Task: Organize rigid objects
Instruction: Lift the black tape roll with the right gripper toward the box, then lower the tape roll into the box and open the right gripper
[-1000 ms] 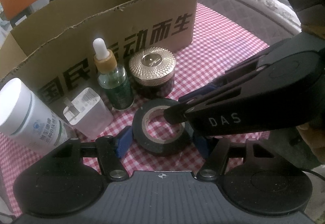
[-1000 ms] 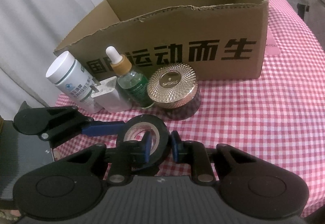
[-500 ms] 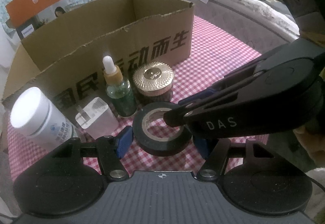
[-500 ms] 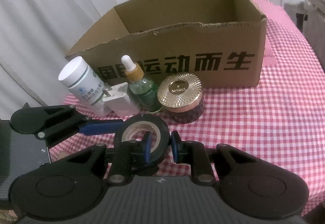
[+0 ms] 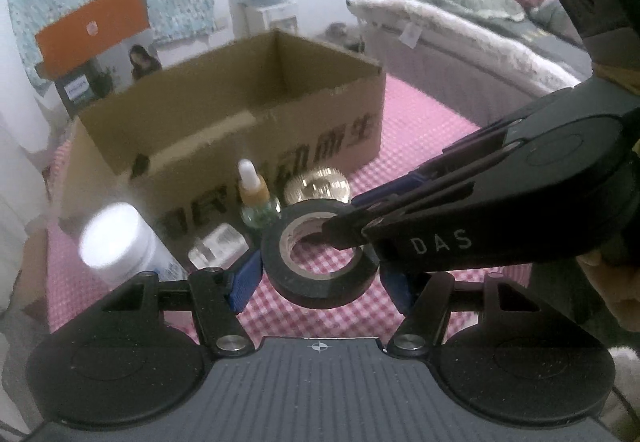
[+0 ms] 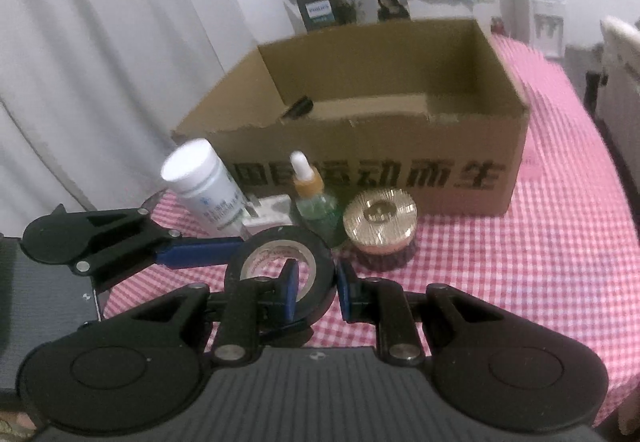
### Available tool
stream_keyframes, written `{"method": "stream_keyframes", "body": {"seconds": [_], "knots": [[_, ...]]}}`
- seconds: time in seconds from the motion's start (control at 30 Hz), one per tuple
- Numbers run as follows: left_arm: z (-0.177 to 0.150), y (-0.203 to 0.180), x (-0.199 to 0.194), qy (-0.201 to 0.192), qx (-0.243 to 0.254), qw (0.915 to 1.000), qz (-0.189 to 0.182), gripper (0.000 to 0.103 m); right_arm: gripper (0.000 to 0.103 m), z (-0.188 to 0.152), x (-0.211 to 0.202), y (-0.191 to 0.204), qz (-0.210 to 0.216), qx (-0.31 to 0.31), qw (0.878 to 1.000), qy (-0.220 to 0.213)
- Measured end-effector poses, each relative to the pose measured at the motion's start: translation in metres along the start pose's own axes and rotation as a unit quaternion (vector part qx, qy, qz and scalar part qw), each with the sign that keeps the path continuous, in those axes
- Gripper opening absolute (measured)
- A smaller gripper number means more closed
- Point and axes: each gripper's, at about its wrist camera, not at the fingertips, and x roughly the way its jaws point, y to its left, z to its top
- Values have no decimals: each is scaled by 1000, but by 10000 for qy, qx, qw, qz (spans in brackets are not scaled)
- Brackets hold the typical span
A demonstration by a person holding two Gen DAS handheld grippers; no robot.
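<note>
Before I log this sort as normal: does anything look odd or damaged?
The cardboard box has a ragged, torn top edge on its front wall. Also unusual: both grippers hold one tape roll, the right gripper pinching its wall, the left gripper spanning its outside.

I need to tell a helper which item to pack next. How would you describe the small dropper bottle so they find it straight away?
Start at the open cardboard box with black printed characters on the pink checked tablecloth. Along its printed front stands a row of small items; the dropper bottle is between the white charger plug and the gold-lidded jar. It alone has green glass, a tan collar and a white rubber bulb.
</note>
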Motion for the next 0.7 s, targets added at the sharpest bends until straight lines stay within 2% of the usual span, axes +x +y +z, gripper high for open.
{"method": "stream_keyframes", "body": {"seconds": [0.2, 0.37, 0.5, 0.7], "knots": [[27, 15, -21, -348, -67, 9994, 60, 65, 22, 26, -25, 14, 23, -269, 9990, -348], [58, 35, -22, -451, -71, 9989, 108, 65, 22, 64, -32, 17, 160, -426, 9978, -475], [83, 58, -13, -330, -159, 9993, 75, 65, 22, 101, -22, 12, 329, -433, 9978, -388], [120, 100, 27, 217, -294, 9993, 10, 65, 22, 158, 25, -8, 649, -215, 9977, 16]]}}
